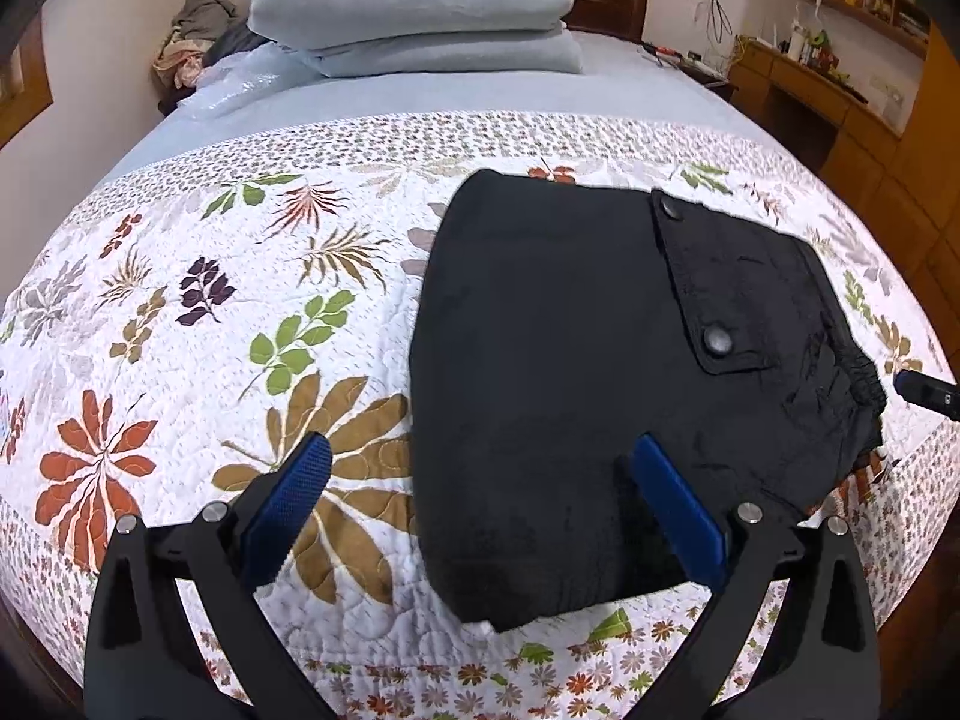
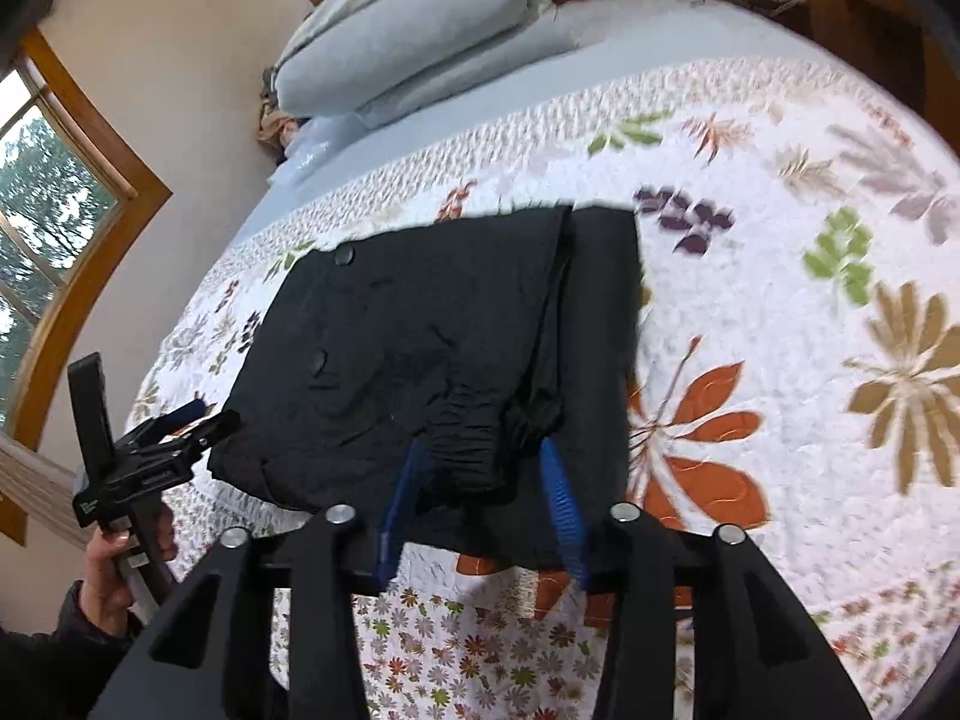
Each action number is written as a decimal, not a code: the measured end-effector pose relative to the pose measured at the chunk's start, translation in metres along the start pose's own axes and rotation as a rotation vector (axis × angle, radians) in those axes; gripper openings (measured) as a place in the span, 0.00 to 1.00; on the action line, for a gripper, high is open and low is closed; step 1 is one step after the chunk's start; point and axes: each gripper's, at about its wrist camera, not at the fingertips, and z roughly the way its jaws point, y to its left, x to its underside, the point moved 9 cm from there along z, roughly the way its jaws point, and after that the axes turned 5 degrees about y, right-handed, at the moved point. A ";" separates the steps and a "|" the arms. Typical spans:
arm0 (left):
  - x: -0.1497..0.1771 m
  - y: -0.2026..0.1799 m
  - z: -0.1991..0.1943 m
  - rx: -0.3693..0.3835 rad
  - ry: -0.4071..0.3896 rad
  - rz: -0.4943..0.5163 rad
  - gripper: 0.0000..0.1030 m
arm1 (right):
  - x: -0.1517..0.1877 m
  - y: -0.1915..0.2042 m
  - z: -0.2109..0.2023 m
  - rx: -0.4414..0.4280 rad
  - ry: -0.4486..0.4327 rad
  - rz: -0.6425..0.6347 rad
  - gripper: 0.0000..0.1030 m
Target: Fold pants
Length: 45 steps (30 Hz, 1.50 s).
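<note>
The black pants (image 1: 576,372) lie folded into a compact rectangle on the floral quilt (image 1: 198,312), with a snap-button pocket flap (image 1: 714,294) on top. My left gripper (image 1: 480,462) is open, its blue pads just above the fold's near left edge, holding nothing. In the right wrist view the pants (image 2: 420,348) show their elastic waistband (image 2: 474,438) nearest me. My right gripper (image 2: 483,450) is open, its fingers either side of the waistband. The left gripper (image 2: 198,420) shows at the pants' left edge, held by a hand.
Stacked grey-blue pillows (image 1: 420,6) and a heap of clothes (image 1: 192,42) lie at the head of the bed. A wooden desk and shelves (image 1: 840,72) stand to the right. A window (image 2: 42,192) is on the left wall.
</note>
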 end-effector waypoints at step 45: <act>0.011 0.001 -0.140 -0.018 -0.162 -0.006 0.98 | 0.027 0.095 -0.119 0.226 -0.215 -0.135 0.97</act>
